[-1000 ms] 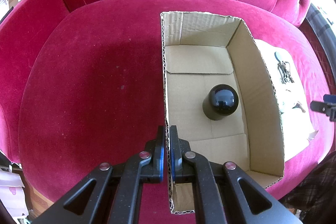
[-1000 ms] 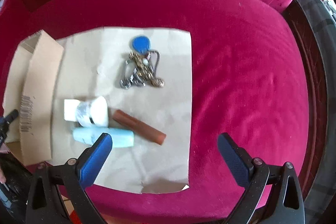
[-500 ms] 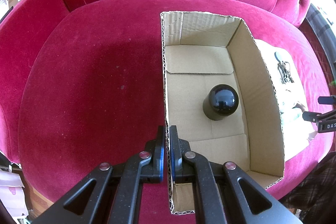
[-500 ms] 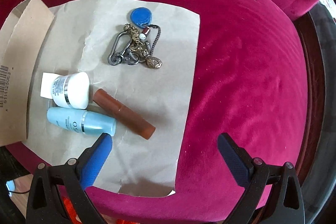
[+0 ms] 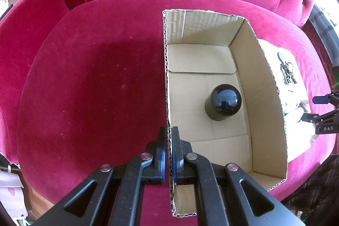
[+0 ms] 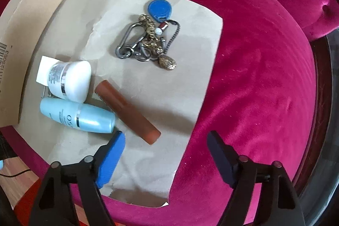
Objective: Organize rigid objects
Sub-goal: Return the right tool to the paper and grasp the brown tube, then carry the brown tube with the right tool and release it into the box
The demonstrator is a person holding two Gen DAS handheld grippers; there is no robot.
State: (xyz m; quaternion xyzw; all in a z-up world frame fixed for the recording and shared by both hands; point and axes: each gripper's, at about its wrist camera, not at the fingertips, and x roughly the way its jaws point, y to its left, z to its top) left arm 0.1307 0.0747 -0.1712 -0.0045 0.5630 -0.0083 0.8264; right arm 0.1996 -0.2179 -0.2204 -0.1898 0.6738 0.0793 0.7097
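The left tongs (image 5: 168, 154) are clamped on the near left wall of the cardboard box (image 5: 267, 99), which sits on the red velvet seat (image 5: 95, 77); inside it a black round-topped jar (image 5: 222, 102) stands upright, near the right wall. The right tongs (image 6: 165, 141) point down over the brown paper sheet (image 6: 180, 69) to the right of the box, their jaws apart and closing, with nothing pressed between the pads. The brown tube (image 6: 127, 112) lies on a slant, its near end just ahead of the gap but not within it. The pale blue bottle (image 6: 78, 114) lies touching the tube's left side, with the left pad just beside its cap end, and the white jar (image 6: 70, 81) rests against both. A bunch of keys with a blue fob (image 6: 148, 35) lies further away on the sheet. Risks, as judged: the jaws may shut before the tube is inside them; the left pad may strike the bottle and roll it toward the sheet's near edge; the slanted tube may pivot or slip from a grip at its end; the paper may slide on the soft velvet. If the clamp on the thin box wall slackens, the box may tip.
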